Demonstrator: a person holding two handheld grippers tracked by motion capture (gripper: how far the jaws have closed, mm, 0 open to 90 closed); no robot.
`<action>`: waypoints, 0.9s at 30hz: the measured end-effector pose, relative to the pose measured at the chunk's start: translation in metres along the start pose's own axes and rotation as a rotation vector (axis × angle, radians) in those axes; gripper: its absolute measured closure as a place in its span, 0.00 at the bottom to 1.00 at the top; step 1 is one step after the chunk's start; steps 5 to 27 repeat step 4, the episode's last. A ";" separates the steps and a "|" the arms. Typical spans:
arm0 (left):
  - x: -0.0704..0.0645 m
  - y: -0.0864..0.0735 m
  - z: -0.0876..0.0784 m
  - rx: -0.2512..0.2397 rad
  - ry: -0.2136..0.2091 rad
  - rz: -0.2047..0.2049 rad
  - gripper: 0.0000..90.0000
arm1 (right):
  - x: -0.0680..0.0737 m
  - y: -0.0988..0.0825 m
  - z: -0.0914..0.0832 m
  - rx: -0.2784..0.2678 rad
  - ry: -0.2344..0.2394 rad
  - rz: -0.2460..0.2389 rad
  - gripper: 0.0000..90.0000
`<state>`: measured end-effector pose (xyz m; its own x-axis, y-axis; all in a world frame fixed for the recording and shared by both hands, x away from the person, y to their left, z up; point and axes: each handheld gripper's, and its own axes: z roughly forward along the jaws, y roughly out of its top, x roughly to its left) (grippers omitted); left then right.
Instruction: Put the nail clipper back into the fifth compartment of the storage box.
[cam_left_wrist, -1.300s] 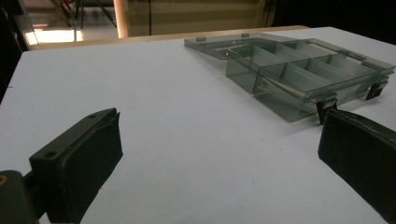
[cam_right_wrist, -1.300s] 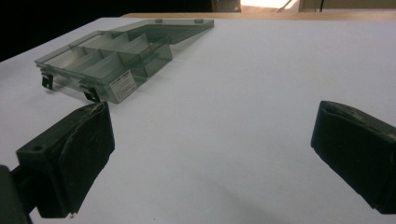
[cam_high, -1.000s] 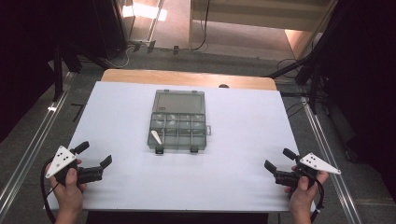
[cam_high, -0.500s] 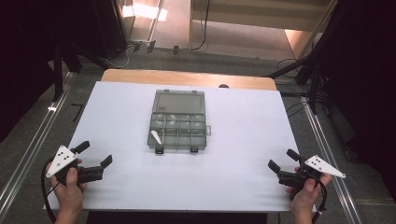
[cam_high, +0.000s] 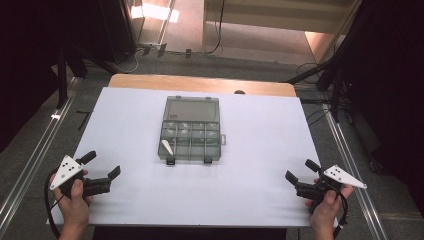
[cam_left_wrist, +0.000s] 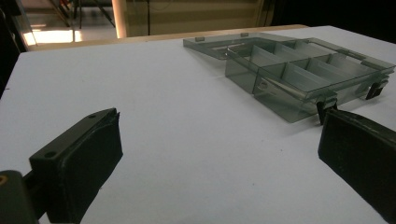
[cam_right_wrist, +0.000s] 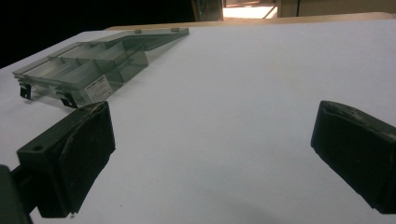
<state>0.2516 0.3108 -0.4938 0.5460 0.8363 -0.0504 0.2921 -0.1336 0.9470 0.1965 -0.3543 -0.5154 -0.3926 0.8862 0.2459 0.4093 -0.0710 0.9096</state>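
The clear compartment box (cam_high: 190, 131) is seen at the middle of the worktop (cam_high: 260, 150), lid laid open toward the far edge, latches facing the near edge. Left tongs (cam_high: 102, 170) and right tongs (cam_high: 299, 172) are held spread wide and empty at the near corners; the left is judged slightly nearer

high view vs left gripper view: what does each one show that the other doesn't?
High view alone: both hands, the left gripper and right gripper seen from outside with jaws apart, a small white piece in the box's near-left compartment, and the grey floor around the table.

Left gripper view alone: its own black jaw pads up close, and the box's dividers and dark front latches seen from low at the side.

Both: the open translucent grey compartment box on the white table.
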 end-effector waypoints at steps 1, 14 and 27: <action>0.000 0.000 0.000 0.001 0.000 0.000 0.00 | 0.000 0.000 0.000 0.002 0.000 0.002 0.00; 0.000 0.000 0.000 0.001 0.000 0.002 0.00 | 0.000 0.000 0.002 0.012 -0.003 0.006 0.00; 0.000 0.000 0.000 0.001 0.000 0.002 0.00 | 0.000 0.000 0.002 0.012 -0.003 0.006 0.00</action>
